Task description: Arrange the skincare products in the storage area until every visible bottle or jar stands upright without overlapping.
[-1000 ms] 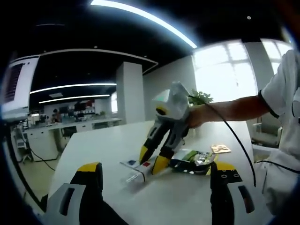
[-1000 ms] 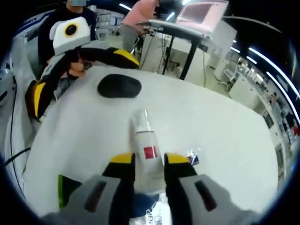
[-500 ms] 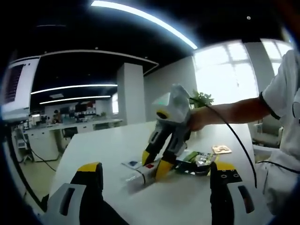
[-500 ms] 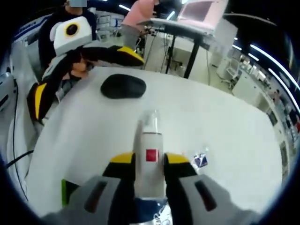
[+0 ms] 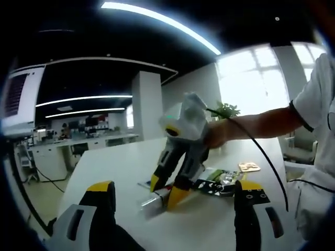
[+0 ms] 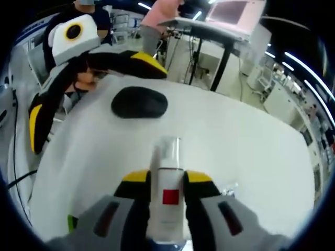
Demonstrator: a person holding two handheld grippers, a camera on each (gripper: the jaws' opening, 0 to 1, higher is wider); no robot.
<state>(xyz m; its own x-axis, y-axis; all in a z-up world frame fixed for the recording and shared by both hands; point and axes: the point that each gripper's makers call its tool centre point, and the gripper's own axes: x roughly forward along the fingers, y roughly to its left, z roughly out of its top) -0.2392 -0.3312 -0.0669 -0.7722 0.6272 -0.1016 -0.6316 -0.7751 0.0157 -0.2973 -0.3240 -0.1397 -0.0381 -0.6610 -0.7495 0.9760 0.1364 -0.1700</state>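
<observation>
A white bottle (image 6: pixel 167 196) with a red square label and a clear cap points away from me between my right gripper's (image 6: pixel 167 179) jaws, which are shut on its body. From the left gripper view, the right gripper (image 5: pixel 165 190) tilts down over the white table (image 5: pixel 118 164), and the bottle (image 5: pixel 153 203) sticks out below its yellow tips, close to the surface. My left gripper (image 5: pixel 172 209) is open with nothing between its jaws. It appears as the left gripper (image 6: pixel 97 107) at the table's far left edge.
A black rounded object (image 6: pixel 140 102) lies on the table (image 6: pixel 246 136) beyond the bottle. A green packet (image 5: pixel 217 180), a small orange sachet (image 5: pixel 247 167) and a blue-and-white sachet (image 5: pixel 146 184) lie near the right gripper. People stand by a desk (image 6: pixel 209 31) behind the table.
The right gripper has swung left and nearer in the left gripper view, carrying the bottle off the blue-and-white sachet. In its own view the bottle now points straight ahead.
</observation>
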